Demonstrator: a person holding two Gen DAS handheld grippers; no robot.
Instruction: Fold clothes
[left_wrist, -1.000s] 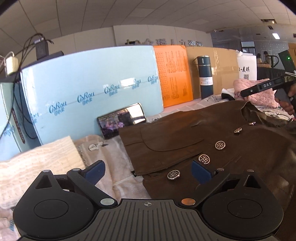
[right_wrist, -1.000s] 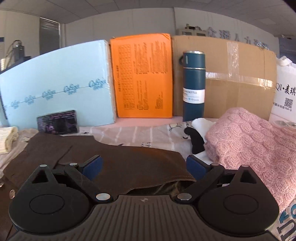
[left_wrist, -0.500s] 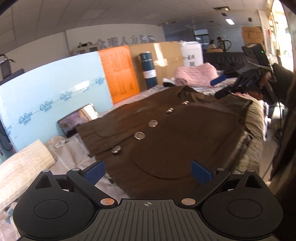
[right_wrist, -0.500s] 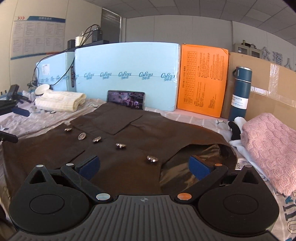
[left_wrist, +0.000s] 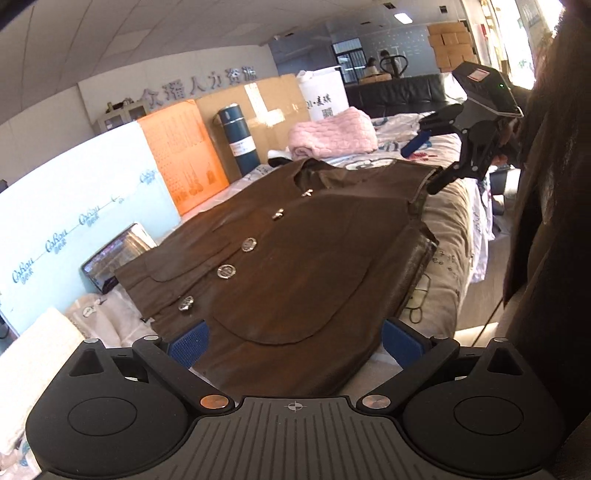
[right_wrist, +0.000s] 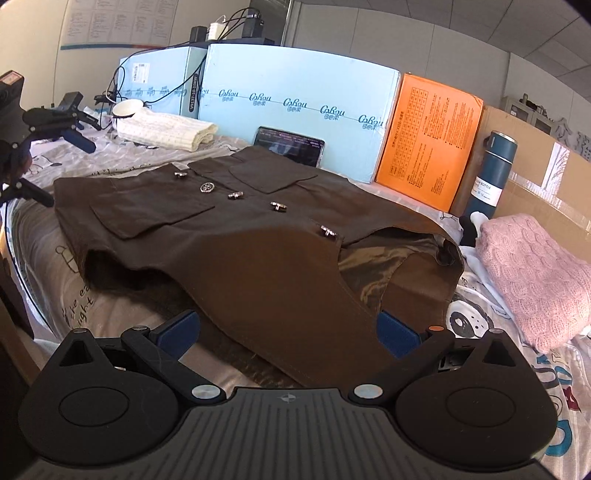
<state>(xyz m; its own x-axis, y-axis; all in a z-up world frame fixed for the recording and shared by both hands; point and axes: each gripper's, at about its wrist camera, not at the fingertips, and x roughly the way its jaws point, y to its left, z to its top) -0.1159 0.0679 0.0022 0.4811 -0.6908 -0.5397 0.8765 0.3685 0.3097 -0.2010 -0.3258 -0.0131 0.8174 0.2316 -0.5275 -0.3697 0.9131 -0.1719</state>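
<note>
brown vest (left_wrist: 295, 258) lies flat (collar toward pink sweater (left_wrist: 332, 133)), both grippers released.

Vest (right_wrist: 280, 258) was dark brown w/ silver buttons (right_wrist: 207, 187); knit (right_wrist: 539, 273) right of tool pink; board (right_wrist: 295, 99) light blue, box (right_wrist: 428, 158) orange, bottle (right_wrist: 491, 173) teal.

Pink sweater (right_wrist: 535, 273) crowds the brown vest's (right_wrist: 258, 236) collar side; boards (right_wrist: 295, 107) wall the far edge.
</note>
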